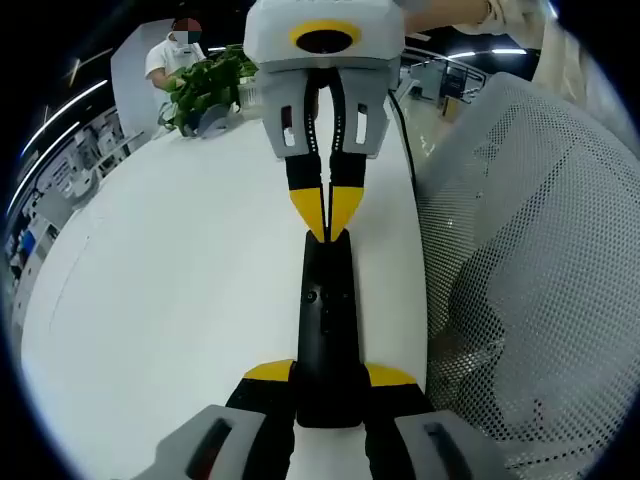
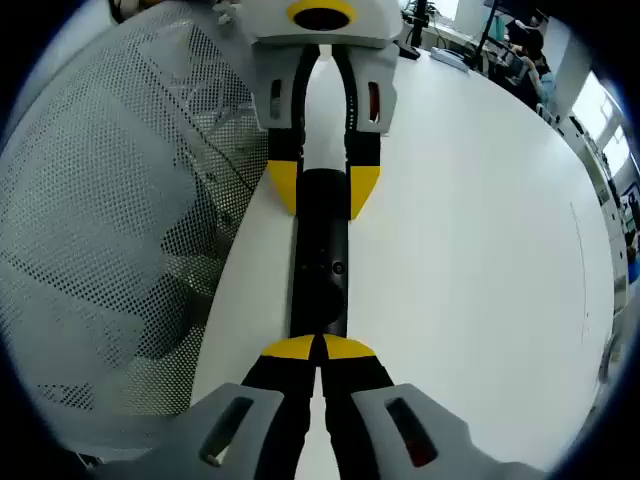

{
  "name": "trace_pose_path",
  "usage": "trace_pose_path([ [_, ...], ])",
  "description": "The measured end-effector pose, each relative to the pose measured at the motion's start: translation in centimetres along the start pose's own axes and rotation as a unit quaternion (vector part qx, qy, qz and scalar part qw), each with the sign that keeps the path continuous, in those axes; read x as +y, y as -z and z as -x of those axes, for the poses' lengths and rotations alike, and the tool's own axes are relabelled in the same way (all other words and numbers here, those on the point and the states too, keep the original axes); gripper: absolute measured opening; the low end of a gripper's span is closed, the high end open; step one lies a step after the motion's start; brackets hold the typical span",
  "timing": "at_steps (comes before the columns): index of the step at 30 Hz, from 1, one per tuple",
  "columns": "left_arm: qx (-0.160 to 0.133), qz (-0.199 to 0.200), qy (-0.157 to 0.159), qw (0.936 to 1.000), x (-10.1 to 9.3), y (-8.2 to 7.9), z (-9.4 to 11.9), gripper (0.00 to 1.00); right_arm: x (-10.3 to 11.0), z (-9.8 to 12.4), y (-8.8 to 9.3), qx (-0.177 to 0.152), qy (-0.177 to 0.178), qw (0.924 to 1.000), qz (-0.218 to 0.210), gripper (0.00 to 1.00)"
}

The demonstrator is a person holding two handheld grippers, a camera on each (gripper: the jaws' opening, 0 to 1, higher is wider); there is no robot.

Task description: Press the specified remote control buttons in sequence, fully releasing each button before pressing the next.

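Observation:
A slim black remote control lies lengthwise over the white table. My left gripper is shut on its near end, a yellow-tipped jaw on each side. My right gripper reaches in from the far side, shut, with its joined yellow tips resting on the remote's far end. In the right gripper view, my right gripper has its closed tips on the nearest end of the remote. Beyond it, my left gripper clamps the other end. A small round button shows on the remote's top.
A white mesh chair back stands close along the table's edge, and is also seen in the right gripper view. Green plants and a person are at the far end. A black cable runs along the edge.

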State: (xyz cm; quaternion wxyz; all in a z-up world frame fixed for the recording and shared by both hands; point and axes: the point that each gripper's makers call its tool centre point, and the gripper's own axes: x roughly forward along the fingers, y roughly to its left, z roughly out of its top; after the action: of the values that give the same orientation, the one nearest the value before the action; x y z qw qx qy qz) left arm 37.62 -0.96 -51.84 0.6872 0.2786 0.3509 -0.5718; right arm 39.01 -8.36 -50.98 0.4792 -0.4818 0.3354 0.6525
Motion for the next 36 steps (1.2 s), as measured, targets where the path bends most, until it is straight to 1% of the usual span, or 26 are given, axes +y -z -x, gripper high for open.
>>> trace_pose_path([
  [1, 0.0, 0.0, 0.0, 1.0, 0.0, 0.0, 0.0, 0.25, -0.1, 0.0, -0.1, 0.005, 0.003, 0.9997, 0.024, 0.0],
  [2, 0.0, 0.0, 0.0, 1.0, 0.0, 0.0, 0.0, 0.25, -0.1, -0.1, -0.3, 0.003, 0.006, 0.9993, 0.038, 0.0],
  [6, 0.0, 0.001, -0.001, 1.0, 0.0, 0.0, 0.0, 0.25, 0.1, -0.3, -1.0, -0.001, 0.005, 0.9992, 0.04, 0.0],
  [9, 0.0, 0.001, -0.001, 1.0, 0.0, 0.0, 0.0, 0.25, -0.4, -0.3, -1.4, -0.002, 0.015, 0.999, 0.042, 0.0],
  [12, -0.001, 0.001, -0.001, 1.0, 0.0, 0.0, 0.0, 0.25, -0.5, -0.7, -1.1, 0.008, 0.004, 0.9995, 0.032, 0.0],
  [13, -0.001, 0.001, -0.001, 1.0, 0.0, 0.0, 0.0, 0.25, -0.6, -0.5, -1.3, 0.002, 0.001, 0.9997, 0.023, 0.0],
  [14, 0.0, 0.001, -0.001, 1.0, 0.0, 0.0, 0.0, 0.25, -0.5, -0.5, -1.2, 0.004, -0.002, 1.0, -0.002, 0.0],
  [17, 0.0, 0.001, 0.0, 1.0, 0.0, 0.0, 0.0, 0.25, -0.5, -0.6, -1.2, 0.002, 0.004, 1.0, 0.001, 0.0],
  [20, 0.0, 0.0, 0.0, 1.0, 0.0, 0.0, 0.0, 0.25, -0.5, -0.7, -1.3, 0.014, 0.009, 0.9999, 0.001, 0.0],
  [23, 0.0, 0.001, 0.0, 1.0, 0.0, 0.0, 0.0, 0.25, -0.6, -0.7, -1.3, 0.029, 0.007, 0.9995, 0.005, 0.0],
  [25, 0.0, 0.001, 0.0, 1.0, 0.0, 0.0, 0.0, 0.25, -0.7, -0.7, -1.2, 0.035, 0.005, 0.9994, -0.006, 0.0],
  [28, 0.0, 0.001, -0.001, 1.0, 0.0, 0.0, 0.0, 0.25, -0.6, -0.6, -1.1, 0.031, 0.009, 0.9994, -0.015, 0.0],
  [32, 0.0, 0.002, -0.001, 1.0, 0.0, 0.0, 0.0, 0.25, -0.6, -0.5, -1.0, 0.013, 0.017, 0.9994, -0.028, 0.0],
  [36, -0.002, 0.003, -0.001, 1.0, 0.0, 0.0, 0.0, 0.25, -0.6, -0.5, -1.1, 0.013, 0.014, 0.9992, -0.036, 0.0],
])
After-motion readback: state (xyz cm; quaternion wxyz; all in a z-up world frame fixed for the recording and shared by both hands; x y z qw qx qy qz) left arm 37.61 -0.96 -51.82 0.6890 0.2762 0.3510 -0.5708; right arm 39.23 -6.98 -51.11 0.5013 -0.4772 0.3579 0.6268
